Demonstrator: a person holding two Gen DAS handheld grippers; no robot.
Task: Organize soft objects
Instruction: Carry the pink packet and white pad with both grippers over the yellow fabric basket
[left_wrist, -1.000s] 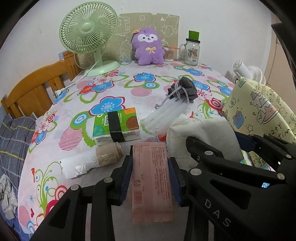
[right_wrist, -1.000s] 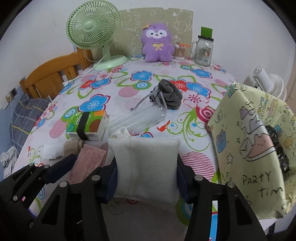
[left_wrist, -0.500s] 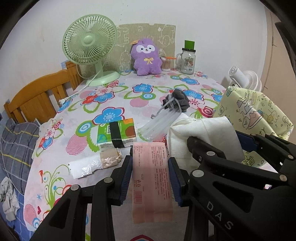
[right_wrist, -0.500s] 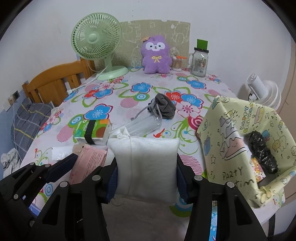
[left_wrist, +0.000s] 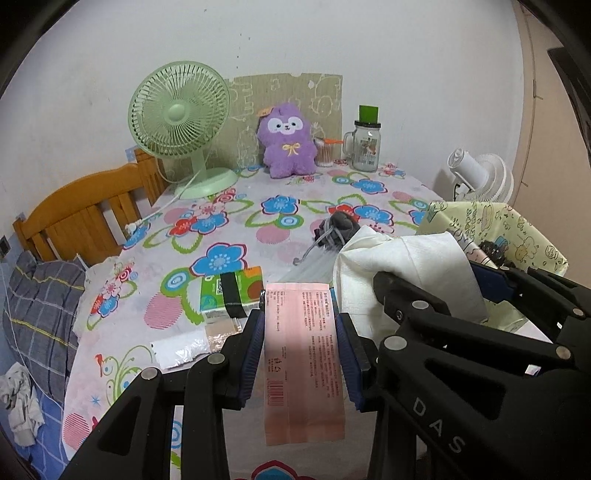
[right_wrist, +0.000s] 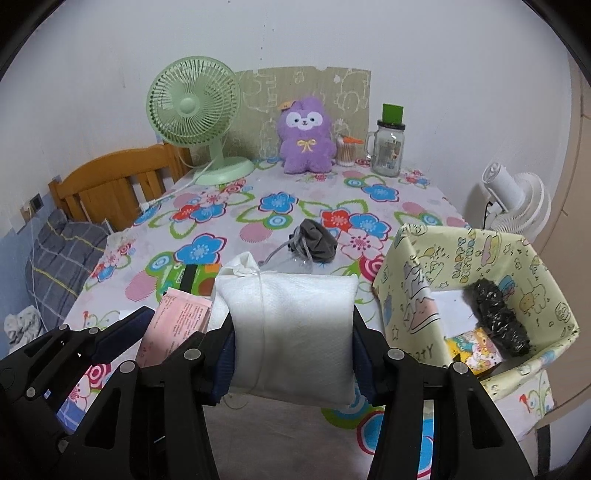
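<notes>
My left gripper (left_wrist: 300, 350) is shut on a flat pink packet (left_wrist: 301, 354) and holds it above the near table edge. My right gripper (right_wrist: 293, 350) is shut on a white soft pouch (right_wrist: 291, 328), lifted beside the left one; the pouch also shows in the left wrist view (left_wrist: 406, 269). A yellow cartoon-print bin (right_wrist: 417, 295) stands open at the right, with a black bundle (right_wrist: 498, 317) and a small colourful pack (right_wrist: 472, 350) inside. On the floral tablecloth lie a grey drawstring pouch (right_wrist: 317, 242), a clear plastic bag (right_wrist: 288, 264), a green tissue pack (left_wrist: 231, 291) and a white-and-tan packet (left_wrist: 188, 345).
A green desk fan (right_wrist: 195, 114), a purple plush toy (right_wrist: 304, 136), a cotton-swab cup (right_wrist: 345, 151) and a glass jar mug (right_wrist: 388, 147) stand at the table's far edge. A wooden chair (right_wrist: 114, 184) is at the left. A white fan (right_wrist: 517, 203) stands right of the table.
Both grippers have risen and pulled back from the table with their loads still held. The bin's inside has come into the right wrist view.
</notes>
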